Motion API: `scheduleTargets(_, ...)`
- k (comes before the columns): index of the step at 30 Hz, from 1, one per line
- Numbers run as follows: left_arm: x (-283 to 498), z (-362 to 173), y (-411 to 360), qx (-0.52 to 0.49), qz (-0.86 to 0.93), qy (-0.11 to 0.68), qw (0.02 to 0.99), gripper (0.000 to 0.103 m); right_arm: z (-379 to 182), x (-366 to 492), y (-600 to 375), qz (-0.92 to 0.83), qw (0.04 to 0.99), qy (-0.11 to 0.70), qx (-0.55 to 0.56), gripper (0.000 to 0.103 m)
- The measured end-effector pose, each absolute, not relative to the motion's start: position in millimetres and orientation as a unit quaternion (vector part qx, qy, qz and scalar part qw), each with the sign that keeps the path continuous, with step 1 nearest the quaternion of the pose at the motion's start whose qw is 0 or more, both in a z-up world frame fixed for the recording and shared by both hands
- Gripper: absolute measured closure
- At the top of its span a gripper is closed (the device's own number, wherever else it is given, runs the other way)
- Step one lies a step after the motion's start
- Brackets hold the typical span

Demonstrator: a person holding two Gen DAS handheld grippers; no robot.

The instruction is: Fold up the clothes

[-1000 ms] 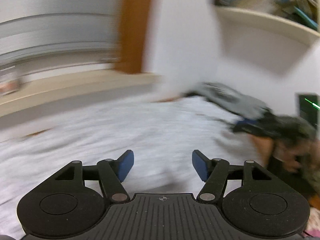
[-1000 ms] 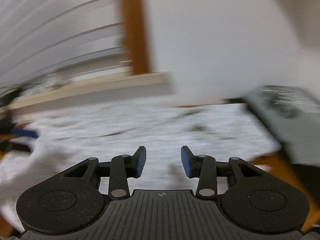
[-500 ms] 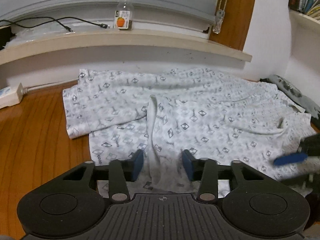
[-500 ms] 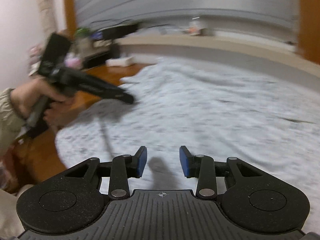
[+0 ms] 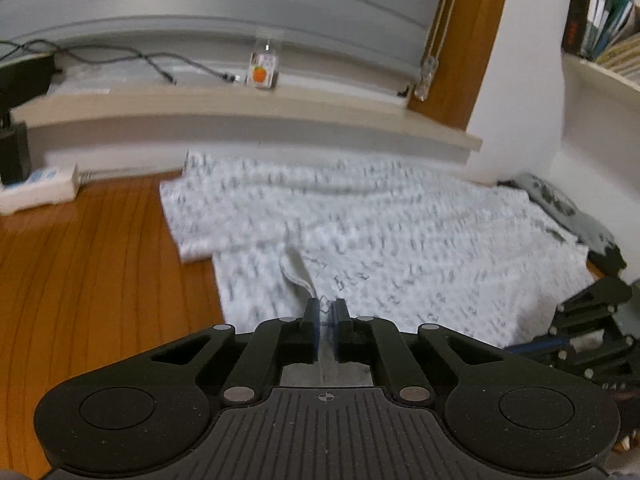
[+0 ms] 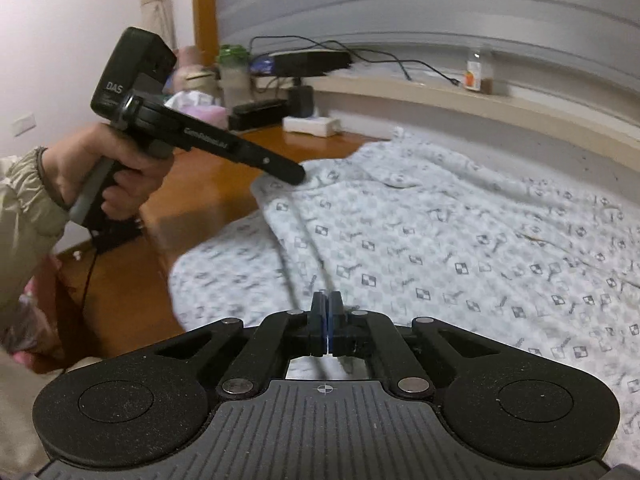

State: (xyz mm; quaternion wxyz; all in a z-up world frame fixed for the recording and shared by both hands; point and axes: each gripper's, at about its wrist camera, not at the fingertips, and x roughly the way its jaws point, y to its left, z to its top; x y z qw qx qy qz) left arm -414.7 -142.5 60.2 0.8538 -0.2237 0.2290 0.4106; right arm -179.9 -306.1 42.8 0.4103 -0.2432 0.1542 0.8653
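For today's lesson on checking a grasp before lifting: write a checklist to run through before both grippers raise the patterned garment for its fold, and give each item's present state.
1. Right gripper shut on the garment: ok, a thin layer of fabric sits between the pads.
2. Left gripper clamped: not ok yet, its jaws are closing with a fabric fold between them.
3. Both grips on the near edge: ok.
4. Garment lying flat: not ok, a ridge runs up from the left gripper.
5. Only one layer pinched: cannot tell.
6. Dark cloth clear of the garment's far corner: cannot tell.
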Motion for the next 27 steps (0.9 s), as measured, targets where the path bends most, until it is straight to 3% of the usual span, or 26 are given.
scheduleTargets(2, -417.6, 56.7, -146.6, -0.221, 0.424, 0.236, 0.846, 0.082, 42.1, -183.8, -310.3, 0.869, 0.399, 0.157, -0.247, 0.1)
scheduleTargets(3, -419.4, 55.9, -147.9, -0.221, 0.43, 0.234, 0.843, 0.066, 41.4, -185.8, -312.6, 0.869, 0.401, 0.155, -0.246, 0.095)
scheduleTargets(4, -421.5, 56.3, -148.8, -0.222, 0.436, 0.227, 0.842, 0.043, 41.2, -188.3, -314.0, 0.866, 0.407, 0.152, -0.247, 0.087)
scheduleTargets(6, -422.7, 59.0, -152.2, -0.215, 0.45, 0.219, 0.838, 0.024, 42.6, -194.1, -317.2, 0.86, 0.422, 0.136, -0.252, 0.074)
scheduleTargets(14, -404.8, 57.7, -163.7, -0.199, 0.464, 0.225, 0.833, 0.016, 36.5, -204.7, -319.3, 0.841, 0.455, 0.133, -0.262, 0.065)
scheduleTargets(16, -399.8, 54.7, -167.1, -0.192, 0.468, 0.228, 0.832, 0.002, 33.8, -205.9, -320.4, 0.841, 0.452, 0.134, -0.266, 0.064)
scheduleTargets(17, -398.8, 53.8, -168.8, -0.192, 0.468, 0.227, 0.832, 0.0, 33.3, -206.8, -320.7, 0.841, 0.451, 0.134, -0.266, 0.064)
scheduleTargets(27, -399.4, 43.1, -180.6, -0.212, 0.463, 0.221, 0.832, 0.0, 31.2, -218.1, -320.8, 0.844, 0.445, 0.133, -0.269, 0.064)
